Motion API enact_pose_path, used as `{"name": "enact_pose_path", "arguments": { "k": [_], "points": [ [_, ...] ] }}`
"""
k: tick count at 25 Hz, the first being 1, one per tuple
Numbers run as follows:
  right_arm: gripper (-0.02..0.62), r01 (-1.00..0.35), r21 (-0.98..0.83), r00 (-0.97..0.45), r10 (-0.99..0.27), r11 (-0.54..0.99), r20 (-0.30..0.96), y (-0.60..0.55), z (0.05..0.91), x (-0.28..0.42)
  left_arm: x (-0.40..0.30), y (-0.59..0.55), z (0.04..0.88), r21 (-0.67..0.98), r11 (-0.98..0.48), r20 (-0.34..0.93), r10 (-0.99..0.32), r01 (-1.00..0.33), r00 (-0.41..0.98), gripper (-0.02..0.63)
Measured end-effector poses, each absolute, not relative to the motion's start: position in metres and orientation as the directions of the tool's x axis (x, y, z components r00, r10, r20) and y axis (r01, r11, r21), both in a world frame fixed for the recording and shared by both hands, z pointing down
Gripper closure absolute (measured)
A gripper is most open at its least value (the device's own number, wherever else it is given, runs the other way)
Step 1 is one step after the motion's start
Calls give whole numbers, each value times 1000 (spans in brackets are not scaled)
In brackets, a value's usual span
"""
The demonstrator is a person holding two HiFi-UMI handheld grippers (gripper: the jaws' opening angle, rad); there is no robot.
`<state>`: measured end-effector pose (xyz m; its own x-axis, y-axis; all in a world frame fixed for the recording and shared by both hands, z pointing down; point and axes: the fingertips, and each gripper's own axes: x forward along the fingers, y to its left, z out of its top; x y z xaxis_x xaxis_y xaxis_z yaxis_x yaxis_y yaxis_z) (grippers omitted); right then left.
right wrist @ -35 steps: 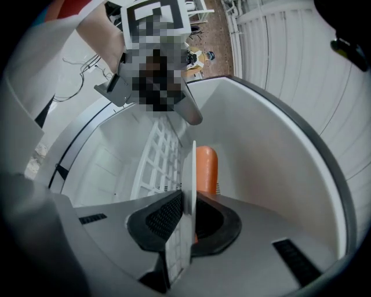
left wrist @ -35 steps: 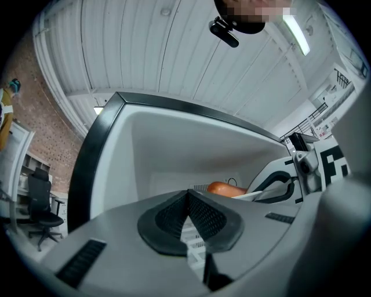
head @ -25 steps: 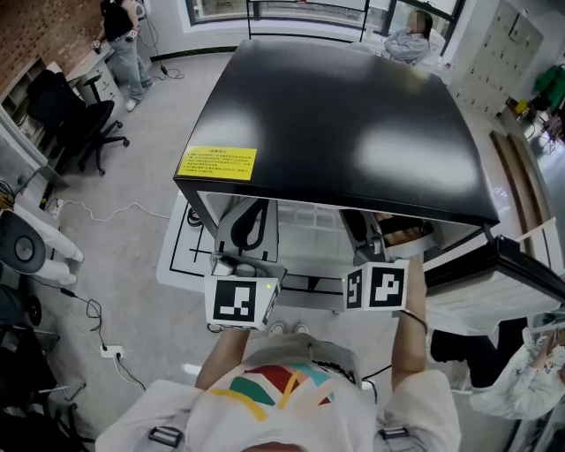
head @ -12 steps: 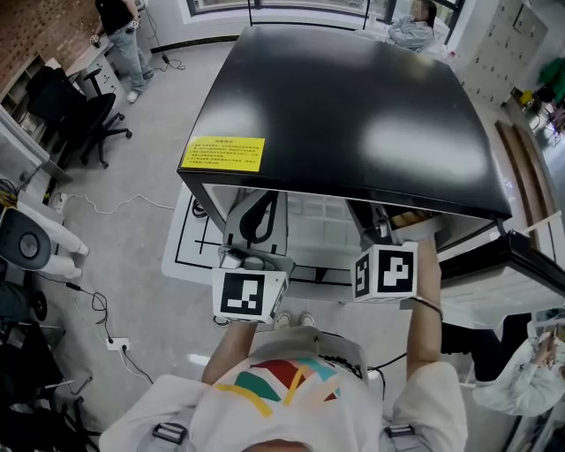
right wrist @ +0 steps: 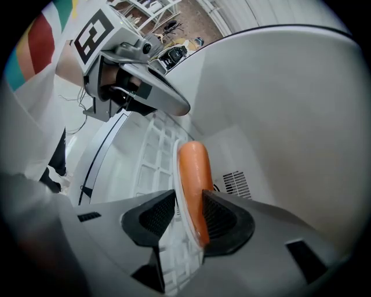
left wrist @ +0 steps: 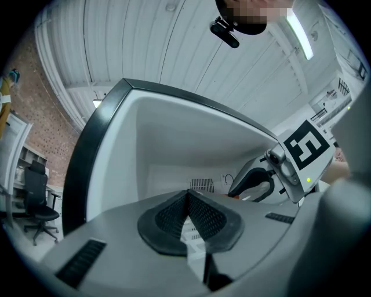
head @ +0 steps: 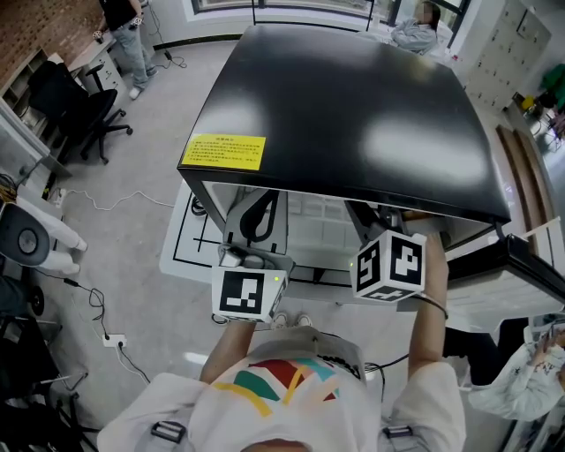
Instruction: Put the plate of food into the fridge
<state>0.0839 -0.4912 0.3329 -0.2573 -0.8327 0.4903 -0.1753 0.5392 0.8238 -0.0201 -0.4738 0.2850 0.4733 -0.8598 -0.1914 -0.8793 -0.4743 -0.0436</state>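
A white plate (right wrist: 175, 168) with an orange sausage (right wrist: 194, 174) on it lies on the wire shelf (right wrist: 152, 152) inside the black fridge (head: 353, 106). My right gripper (right wrist: 188, 216) has just been opening its jaws. The plate's rim and the sausage stand between its pads, with a gap at the left pad. In the right gripper view the picture is rolled, so the plate looks upright. My left gripper (left wrist: 187, 197) is shut on nothing and reaches into the fridge to the left of the right one. In the head view both marker cubes show below the fridge's top, and the jaw tips are hidden under it.
The fridge's open door (head: 521, 274) stands at the right. A vent (left wrist: 202, 184) sits in the fridge's back wall. An office chair (head: 79, 115) and a standing person (head: 124, 35) are far left, and a seated person (head: 419, 26) is behind the fridge. Cables (head: 97, 309) lie on the floor.
The right gripper's marker cube has rolled and tilted to a new angle in the same place. The left gripper has kept still.
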Motion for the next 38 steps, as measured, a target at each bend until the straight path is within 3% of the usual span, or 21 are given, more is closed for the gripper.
{"name": "enact_pose_path", "arguments": {
  "k": [7,18,21,38],
  "points": [
    [471,-326,679,-377,-749,657,544,-489,324,79,-15,-467,279,-42,-489,-211,-848,-871,486,600],
    [469,-359,522,-472,-633,774,614,-470,331,64,-15,-464,279,-38,-481,-213,-853,-876,477,600],
    [437,-367,500,-470,-620,784,628,-467,335,62,-14,-462,276,-31,-482,-218,-852,-876,476,600],
    [430,-467,513,-546,-691,720,473,-450,312,58,-17,-452,270,-42,-477,-228,-851,-878,474,600]
  ]
}}
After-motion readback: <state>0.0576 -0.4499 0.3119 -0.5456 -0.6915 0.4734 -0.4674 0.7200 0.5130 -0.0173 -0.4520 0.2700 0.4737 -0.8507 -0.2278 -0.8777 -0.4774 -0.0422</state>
